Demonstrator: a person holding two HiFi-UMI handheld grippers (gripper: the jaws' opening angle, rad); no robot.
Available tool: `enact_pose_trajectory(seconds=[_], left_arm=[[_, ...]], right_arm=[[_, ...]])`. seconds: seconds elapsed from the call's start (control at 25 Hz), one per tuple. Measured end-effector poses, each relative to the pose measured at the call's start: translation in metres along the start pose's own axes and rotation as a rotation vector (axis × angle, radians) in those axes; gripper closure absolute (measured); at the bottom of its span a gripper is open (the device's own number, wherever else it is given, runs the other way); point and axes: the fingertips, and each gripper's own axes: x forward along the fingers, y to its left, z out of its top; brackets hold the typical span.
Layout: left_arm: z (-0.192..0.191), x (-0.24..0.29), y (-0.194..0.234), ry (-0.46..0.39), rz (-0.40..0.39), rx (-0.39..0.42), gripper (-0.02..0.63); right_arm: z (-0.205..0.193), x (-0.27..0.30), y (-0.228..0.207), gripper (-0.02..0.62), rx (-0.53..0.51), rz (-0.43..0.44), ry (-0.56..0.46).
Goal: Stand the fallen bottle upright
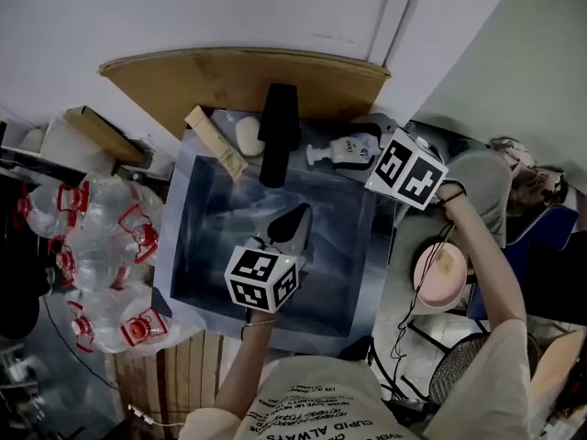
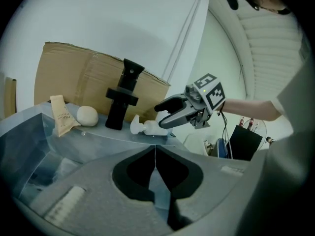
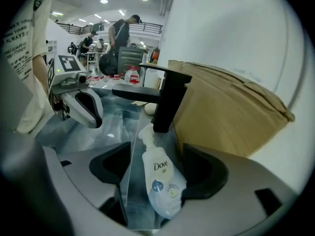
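Note:
A white Dove pump bottle [image 3: 161,181] lies on its side on the ledge behind the sink, pump end toward the black faucet [image 3: 170,102]. My right gripper [image 3: 158,167] is open, one jaw on each side of the bottle's body. The head view shows the bottle [image 1: 330,153] right of the faucet, with the right gripper [image 1: 355,149] over it. My left gripper [image 1: 298,218] hovers over the sink basin, shut on nothing. From the left gripper view, its closed tips [image 2: 155,154] point at the lying bottle [image 2: 146,128] and the right gripper [image 2: 170,114] above it.
The steel sink [image 1: 188,255] fills the middle. Its back ledge carries a tan tube [image 1: 216,142] and a white round lump [image 1: 249,136]. Cardboard [image 1: 248,76] leans behind. A pack of plastic water bottles [image 1: 101,264] lies left; a pink bowl [image 1: 440,275] and cables sit right.

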Motion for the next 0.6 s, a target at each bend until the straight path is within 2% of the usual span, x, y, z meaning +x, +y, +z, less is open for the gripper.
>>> enact_pose_trajectory(seconds=[0.2, 0.36, 0.6], left_arm=[[-0.009, 0.006, 0.004, 0.026, -0.024, -0.009, 0.58], [-0.014, 0.01, 0.01, 0.042, -0.041, -0.012, 0.58], [-0.015, 0.015, 0.01, 0.053, -0.066, -0.024, 0.58]], right_arm=[[-0.01, 0.016, -0.001, 0.276, -0.13, 0.051, 0.133], [-0.021, 0.029, 0.001, 0.278, -0.192, 0.098, 0.231], [-0.029, 0.042, 0.009, 0.278, -0.252, 0.164, 0.324]])
